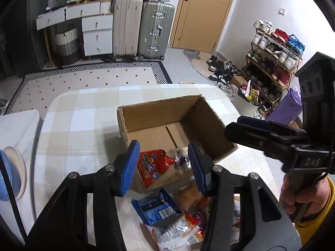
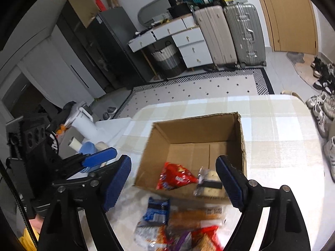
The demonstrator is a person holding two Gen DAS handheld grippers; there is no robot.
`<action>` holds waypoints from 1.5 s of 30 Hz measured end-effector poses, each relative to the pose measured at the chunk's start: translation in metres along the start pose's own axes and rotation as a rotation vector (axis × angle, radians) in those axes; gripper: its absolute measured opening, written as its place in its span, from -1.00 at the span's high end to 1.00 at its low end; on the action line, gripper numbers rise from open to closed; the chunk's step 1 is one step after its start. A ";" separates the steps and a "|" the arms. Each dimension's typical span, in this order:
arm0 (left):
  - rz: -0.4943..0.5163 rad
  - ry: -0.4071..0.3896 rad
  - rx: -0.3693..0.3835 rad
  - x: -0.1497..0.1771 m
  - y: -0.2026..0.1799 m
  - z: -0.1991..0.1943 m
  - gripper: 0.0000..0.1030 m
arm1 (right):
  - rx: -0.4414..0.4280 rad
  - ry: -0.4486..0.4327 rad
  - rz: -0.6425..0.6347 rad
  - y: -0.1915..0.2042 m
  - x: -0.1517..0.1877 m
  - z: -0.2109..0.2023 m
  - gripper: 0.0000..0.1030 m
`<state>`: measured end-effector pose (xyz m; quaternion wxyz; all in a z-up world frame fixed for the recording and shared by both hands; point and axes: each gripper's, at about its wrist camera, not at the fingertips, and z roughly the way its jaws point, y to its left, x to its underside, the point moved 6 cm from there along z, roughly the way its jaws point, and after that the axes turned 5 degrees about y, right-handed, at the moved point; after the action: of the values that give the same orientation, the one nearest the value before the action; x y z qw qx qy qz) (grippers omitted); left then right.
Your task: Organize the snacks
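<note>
Cardboard box [image 2: 199, 138] holds a red packet [image 2: 175, 177] beyond loose snacks [image 2: 178, 226], with my left gripper [image 1: 163, 165] and right gripper [image 2: 173, 186] both released above.

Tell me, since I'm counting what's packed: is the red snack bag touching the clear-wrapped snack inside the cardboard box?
Cannot tell. In the right wrist view the red snack bag reaches the clear-wrapped snack in the cardboard box, but blur hides actual contact.

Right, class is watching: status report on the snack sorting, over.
Left gripper open, right gripper open, both empty. Cardboard box holds red packet and clear packet. Snack pile waits on table, nothing blocking.
</note>
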<state>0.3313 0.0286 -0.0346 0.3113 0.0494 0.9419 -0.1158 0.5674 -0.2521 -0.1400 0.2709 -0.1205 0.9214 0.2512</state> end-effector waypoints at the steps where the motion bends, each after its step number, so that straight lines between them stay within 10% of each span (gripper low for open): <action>1: 0.005 -0.014 -0.002 0.003 -0.004 -0.009 0.01 | -0.001 -0.010 -0.002 0.003 0.002 -0.008 -0.65; 18: 0.061 -0.198 0.011 0.063 -0.087 -0.187 -0.50 | -0.046 -0.186 -0.105 0.083 0.067 -0.158 -0.65; 31: 0.054 -0.356 -0.038 0.148 -0.107 -0.305 -0.71 | 0.089 -0.448 -0.333 0.132 0.155 -0.226 -0.86; 35: 0.045 -0.388 -0.048 0.183 -0.102 -0.318 -0.99 | 0.046 -0.466 -0.383 0.136 0.192 -0.217 -0.99; 45: 0.025 -0.367 -0.123 0.255 -0.089 -0.262 -0.99 | 0.139 -0.439 -0.349 0.112 0.244 -0.170 -0.99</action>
<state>-0.0384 0.0129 0.0338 0.4818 0.0200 0.8739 -0.0614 0.2513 -0.2686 -0.1083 0.5104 -0.2010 0.8213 0.1570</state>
